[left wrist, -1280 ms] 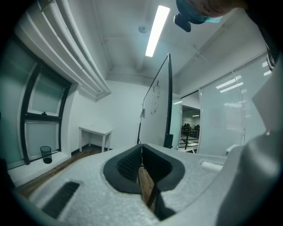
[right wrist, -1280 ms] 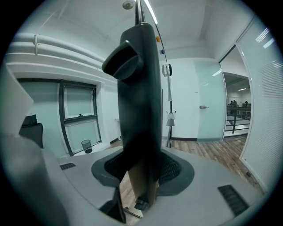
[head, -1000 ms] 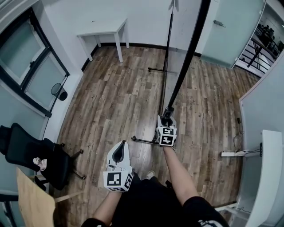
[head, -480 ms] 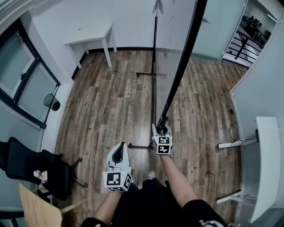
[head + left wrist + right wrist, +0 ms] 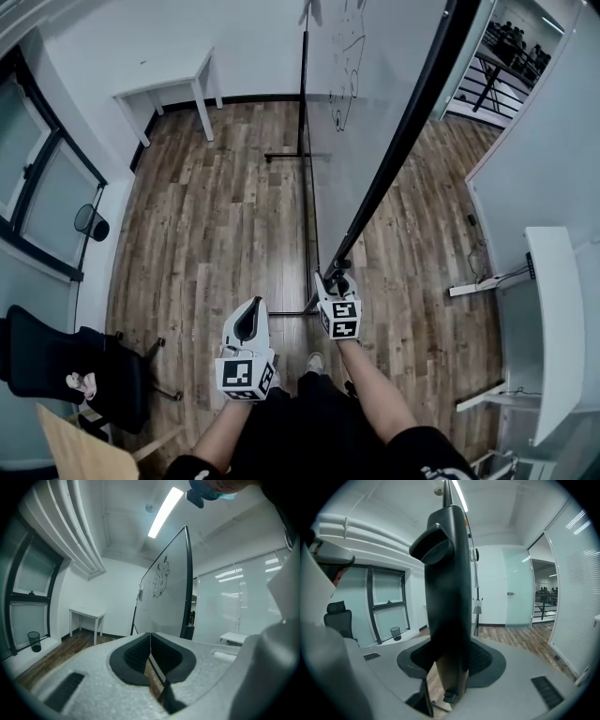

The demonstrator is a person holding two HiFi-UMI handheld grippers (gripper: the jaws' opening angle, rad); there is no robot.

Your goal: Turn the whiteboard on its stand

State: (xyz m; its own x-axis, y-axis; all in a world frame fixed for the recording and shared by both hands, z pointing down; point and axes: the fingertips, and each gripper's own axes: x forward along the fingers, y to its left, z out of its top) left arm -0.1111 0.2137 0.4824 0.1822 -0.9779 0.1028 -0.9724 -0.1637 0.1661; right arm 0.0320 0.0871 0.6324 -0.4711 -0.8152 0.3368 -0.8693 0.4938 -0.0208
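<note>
From above, the whiteboard (image 5: pixel 375 103) shows a white face with a small drawing and a black frame edge (image 5: pixel 403 141) running diagonally down to my right gripper (image 5: pixel 335 277). That gripper is shut on the frame's lower end. In the right gripper view the black frame bar (image 5: pixel 446 588) stands upright between the pads. The stand's thin black pole (image 5: pixel 305 141) and floor bar lie left of the board. My left gripper (image 5: pixel 251 309) hangs free to the left, shut with nothing in it. In the left gripper view the whiteboard (image 5: pixel 168 588) stands ahead, beyond the closed pads (image 5: pixel 140 651).
A white table (image 5: pixel 164 80) stands against the far wall. A black office chair (image 5: pixel 56 361) and a mesh wastebasket (image 5: pixel 91 223) are at the left by the windows. A white desk (image 5: pixel 553 309) and a power strip (image 5: pixel 469 287) are at the right. The floor is wooden.
The whiteboard has swung round with my right gripper on its edge, and more of its white face shows now. The left gripper has stayed about where it was.
</note>
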